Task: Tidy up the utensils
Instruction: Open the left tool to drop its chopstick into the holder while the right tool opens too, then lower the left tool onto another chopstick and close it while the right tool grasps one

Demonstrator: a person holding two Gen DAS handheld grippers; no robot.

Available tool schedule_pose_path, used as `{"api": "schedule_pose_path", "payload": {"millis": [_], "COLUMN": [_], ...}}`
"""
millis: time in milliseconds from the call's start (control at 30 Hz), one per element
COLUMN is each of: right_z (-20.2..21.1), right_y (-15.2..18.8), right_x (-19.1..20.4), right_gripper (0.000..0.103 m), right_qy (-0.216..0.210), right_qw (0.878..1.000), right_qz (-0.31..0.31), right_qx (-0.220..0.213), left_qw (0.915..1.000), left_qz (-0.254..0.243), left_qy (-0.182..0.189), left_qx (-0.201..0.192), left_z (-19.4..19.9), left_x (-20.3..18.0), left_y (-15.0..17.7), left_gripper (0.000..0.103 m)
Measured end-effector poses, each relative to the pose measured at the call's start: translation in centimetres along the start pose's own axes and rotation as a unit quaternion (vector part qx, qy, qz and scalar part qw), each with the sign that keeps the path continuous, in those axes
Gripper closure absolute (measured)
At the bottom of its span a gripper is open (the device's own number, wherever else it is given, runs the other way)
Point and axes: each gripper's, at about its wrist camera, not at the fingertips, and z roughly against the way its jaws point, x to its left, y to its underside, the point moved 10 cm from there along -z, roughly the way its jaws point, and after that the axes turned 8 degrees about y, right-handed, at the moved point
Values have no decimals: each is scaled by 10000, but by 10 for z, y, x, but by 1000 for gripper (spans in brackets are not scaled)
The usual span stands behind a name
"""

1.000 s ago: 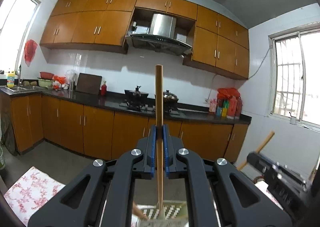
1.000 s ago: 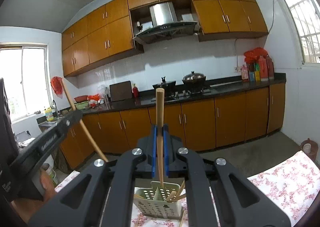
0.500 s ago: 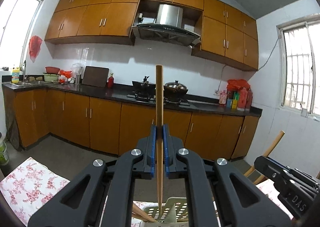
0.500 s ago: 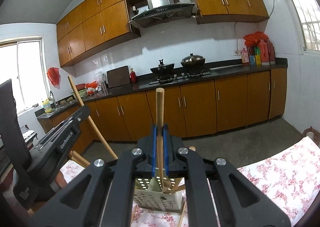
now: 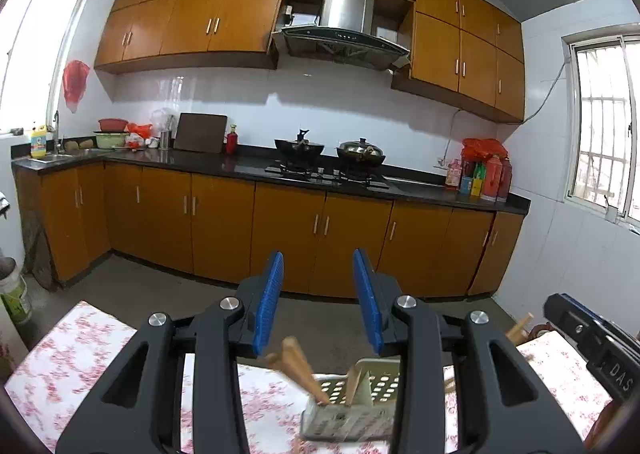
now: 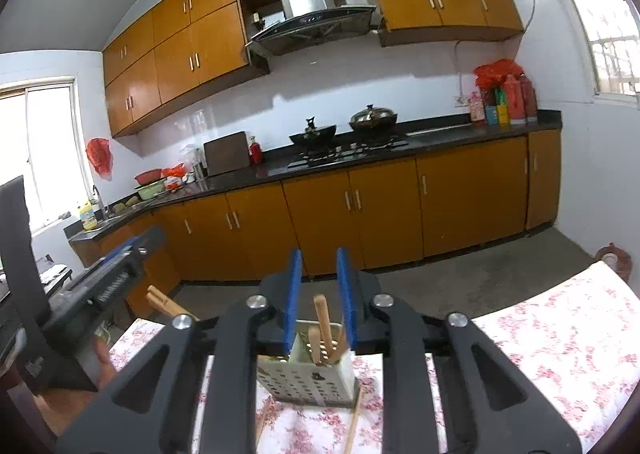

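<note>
Both hand-held grippers have their blue-padded jaws spread apart with nothing between them. Seen from the left wrist, the left gripper sits at lower centre of the frame above a pale perforated utensil holder, which stands on a pink floral tablecloth. Wooden chopsticks lean out of the holder toward the left. At the lower right edge of that view the other tool's black body shows white letters reading "DAS"; the remaining characters are cut off.

From the right wrist, the right gripper hangs at lower centre directly over the same holder, and this view looks into its open top, where several wooden sticks stand upright. It also shows a loose chopstick lying on the cloth against the holder's front right corner, a detail hidden from the left camera. At middle left of this frame the left tool appears side-on, with two wooden stick ends just beneath it.

A small dark label on the holder's front face is too small to read.
</note>
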Motion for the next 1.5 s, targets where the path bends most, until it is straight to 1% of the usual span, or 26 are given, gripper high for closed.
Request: {"api": "schedule_pose_path", "payload": {"millis": [100, 133, 167, 200, 233, 267, 400, 500, 567, 700, 800, 933, 967, 1033, 1100, 1133, 1267, 1300, 1367, 1433, 1500], "right_z": [22, 31, 37, 45, 49, 52, 50, 37, 30, 12, 2, -6, -6, -6, -7, -8, -14, -14, -15, -14, -12], "right_y": [5, 11, 17, 30, 39, 51, 116, 175, 206, 252, 278, 302, 304, 304, 304, 303, 292, 289, 285, 282, 282], "right_x": [-7, -11, -14, -18, -22, -25, -39, -43, -38, -18, -7, -2, -2, -5, -13, -19, -59, -77, -102, -116, -123], "right_gripper": [76, 75, 74, 73, 73, 73, 72, 72, 72, 72, 72, 74, 83, 93, 94, 95, 95, 95, 95, 95, 95], "right_qy": [69, 113, 131, 153, 184, 218, 312, 385, 367, 288, 321, 437, 467, 597, 579, 642, 1055, 1270, 1523, 1596, 1611], "right_qw": [10000, 9999, 9999, 9997, 9994, 9990, 9943, 9861, 9804, 9674, 9588, 9500, 9504, 9513, 9524, 9526, 9519, 9501, 9460, 9438, 9438], "right_qz": [21, 44, 61, 107, 136, 166, 159, 59, 85, 345, 542, 705, 734, 867, 699, 599, 266, 91, -235, -397, -378], "right_qx": [-12, 27, 83, 185, 253, 352, 1004, 1613, 1935, 2492, 2769, 3009, 2985, 2896, 2910, 2912, 2864, 2849, 2851, 2868, 2860], "left_qw": [9999, 9999, 9998, 9997, 9995, 9992, 9967, 9930, 9898, 9847, 9813, 9779, 9770, 9752, 9723, 9706, 9648, 9629, 9585, 9546, 9517], "left_qz": [47, 28, -6, -66, -110, -149, -186, -249, -215, -76, -5, -34, -40, -26, 26, 42, 92, 108, 131, 77, 15], "left_qy": [37, 91, 127, 149, 151, 155, 43, -147, -243, -320, -289, -169, -117, -30, 79, 127, 291, 342, 485, 584, 625], "left_qx": [90, 129, 154, 189, 235, 335, 788, 1146, 1390, 1714, 1902, 2081, 2130, 2215, 2336, 2402, 2612, 2673, 2806, 2919, 3007], "left_z": [23, 33, 40, 50, 57, 65, 80, 81, 80, 77, 75, 78, 77, 76, 74, 73, 70, 69, 66, 64, 61], "left_x": [6, 7, 8, 10, 13, 17, 36, 52, 63, 77, 80, 71, 68, 63, 58, 54, 42, 38, 28, 18, 11], "left_y": [-2, 0, 3, 8, 15, 25, 73, 109, 131, 159, 174, 196, 201, 209, 219, 225, 244, 249, 260, 270, 277], "left_gripper": [64, 63, 61, 59, 54, 53, 53, 53, 53, 53, 53, 53, 53, 53, 53, 53, 53, 53, 53, 54, 54]}}
